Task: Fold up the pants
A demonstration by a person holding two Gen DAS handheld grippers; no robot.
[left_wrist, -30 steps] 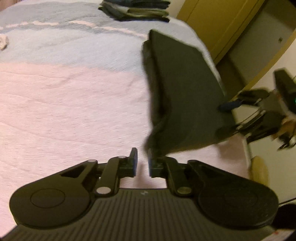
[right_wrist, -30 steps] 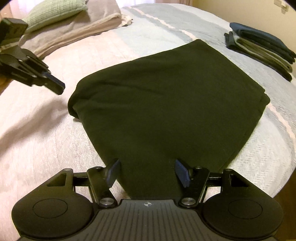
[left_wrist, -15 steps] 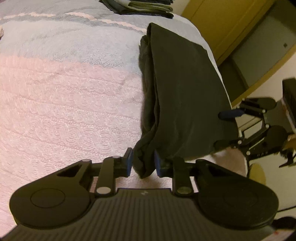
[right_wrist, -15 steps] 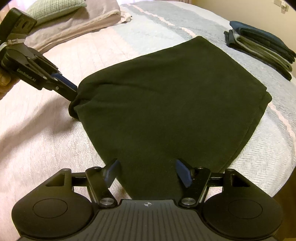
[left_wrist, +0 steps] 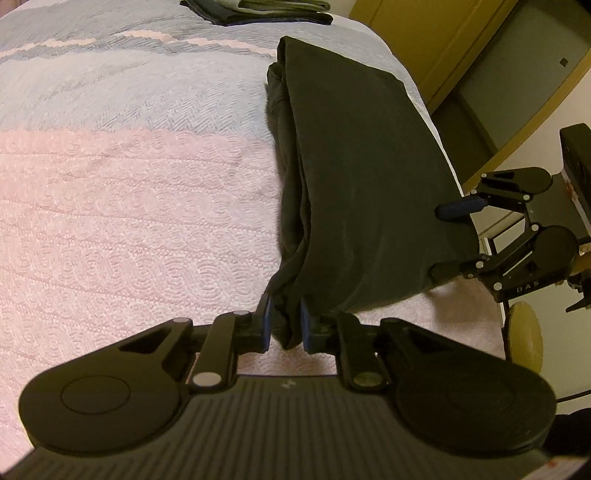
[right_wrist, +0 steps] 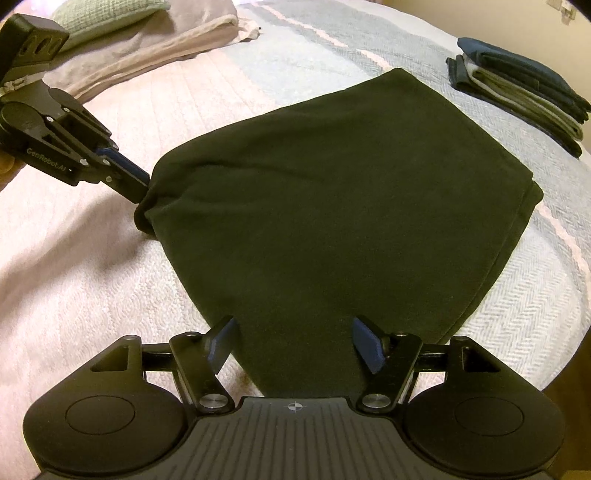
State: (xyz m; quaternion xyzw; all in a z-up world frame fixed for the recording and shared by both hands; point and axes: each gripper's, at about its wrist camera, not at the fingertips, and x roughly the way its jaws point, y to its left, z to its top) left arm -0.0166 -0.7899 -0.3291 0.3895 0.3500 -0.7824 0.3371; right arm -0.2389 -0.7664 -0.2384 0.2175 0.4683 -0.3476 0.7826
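Note:
Dark folded pants lie on the bedspread as a thick layered rectangle. My left gripper is shut on the bunched corner of the pants nearest to it, with cloth pinched between the blue pads. The right wrist view shows that left gripper biting the pants' left corner. My right gripper is open, its fingers spread either side of the near corner without touching it. In the left wrist view the right gripper sits at the pants' right edge, by the bed's side.
A stack of folded clothes rests at the far right of the bed, also visible as a stack at the top of the left wrist view. A green pillow and folded beige bedding lie far left. A wooden cabinet stands beyond the bed edge.
My left gripper moved in onto the pants' corner and closed on the cloth. The right gripper stayed open in the same place.

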